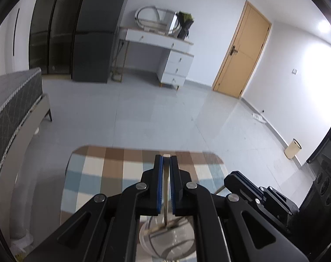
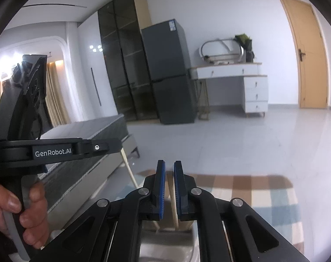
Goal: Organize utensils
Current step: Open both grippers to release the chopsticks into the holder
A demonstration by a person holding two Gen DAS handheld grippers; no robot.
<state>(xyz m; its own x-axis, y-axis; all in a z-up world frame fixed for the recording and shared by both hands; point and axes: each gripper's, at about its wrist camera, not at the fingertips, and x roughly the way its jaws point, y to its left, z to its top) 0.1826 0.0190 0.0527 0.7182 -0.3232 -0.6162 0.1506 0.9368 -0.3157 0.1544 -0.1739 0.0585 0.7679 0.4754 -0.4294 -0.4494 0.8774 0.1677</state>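
Note:
My left gripper [image 1: 166,159] is shut on a thin metal utensil [image 1: 166,187]. Its flat end sticks out past the blue pads and its lower part hangs into a round shiny holder [image 1: 172,244] below. In the right wrist view my right gripper [image 2: 169,163] has its jaws slightly apart. A wooden chopstick [image 2: 173,207] stands between them, lying along the right pad with a sliver of daylight on its left. The chopstick reaches down to the holder [image 2: 165,249]. The right gripper [image 1: 233,174] also shows at the lower right of the left wrist view, with the chopstick [image 1: 219,190] slanting out of it.
A checked tablecloth [image 1: 100,174] covers the table under both grippers. A hand [image 2: 12,207] holds the left gripper's handle at the left. Beyond the table are a bed [image 1: 10,109], a dark fridge [image 2: 169,76], a white desk [image 2: 241,80], a wooden door [image 1: 241,50] and a small bin [image 1: 293,148].

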